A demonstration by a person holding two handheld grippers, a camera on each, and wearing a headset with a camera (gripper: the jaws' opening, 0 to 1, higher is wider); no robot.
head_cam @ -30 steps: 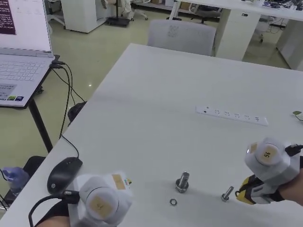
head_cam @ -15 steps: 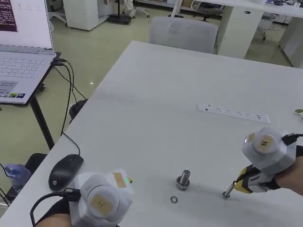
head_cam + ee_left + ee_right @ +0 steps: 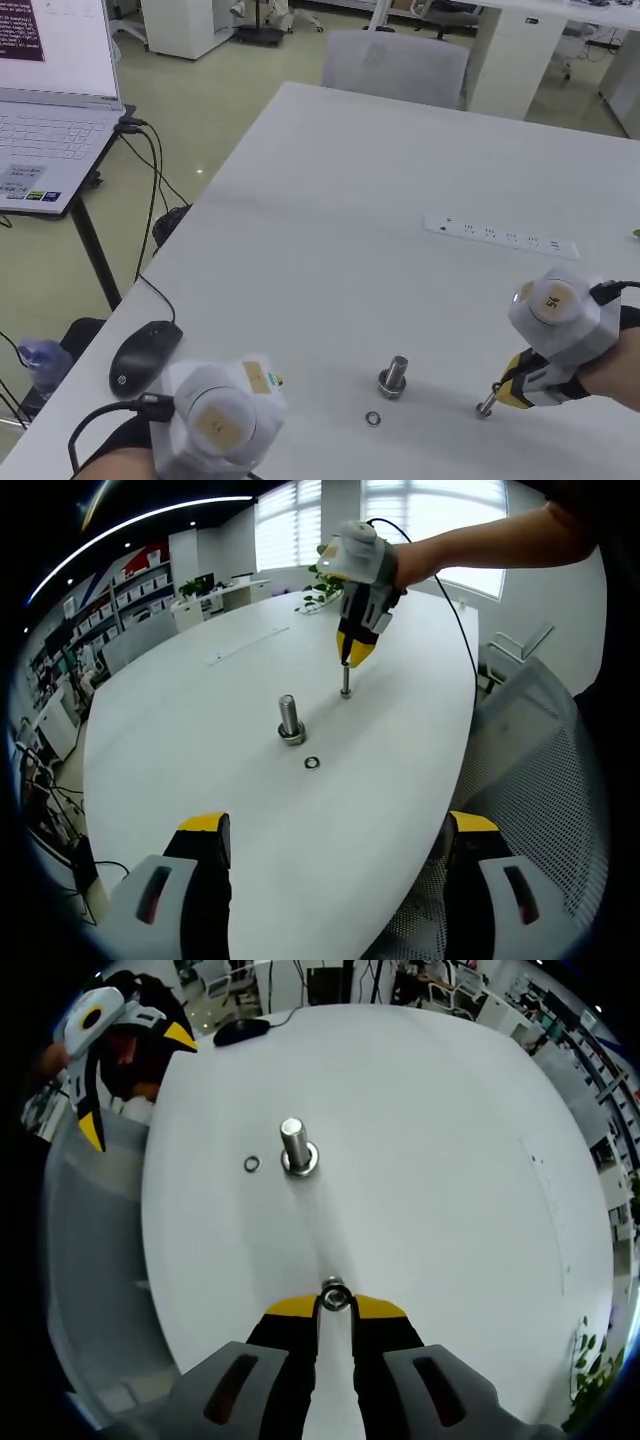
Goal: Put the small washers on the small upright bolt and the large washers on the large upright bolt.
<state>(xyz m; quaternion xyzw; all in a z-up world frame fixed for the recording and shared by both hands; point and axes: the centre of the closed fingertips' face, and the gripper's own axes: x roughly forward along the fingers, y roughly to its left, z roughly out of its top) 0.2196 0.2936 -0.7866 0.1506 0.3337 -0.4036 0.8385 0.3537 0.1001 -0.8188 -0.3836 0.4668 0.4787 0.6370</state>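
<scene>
Right gripper view shows the right gripper [image 3: 335,1310] with its jaws closed narrow on the top of the small bolt [image 3: 335,1295], which stands on the white worktop [image 3: 450,1160]. Ahead of those jaws the large bolt [image 3: 297,1147] stands upright, and one washer [image 3: 251,1164] lies flat just to its left. The jaws of the left gripper [image 3: 337,825] are spread wide with nothing between them. The washer and both bolts sit well ahead of them.
</scene>
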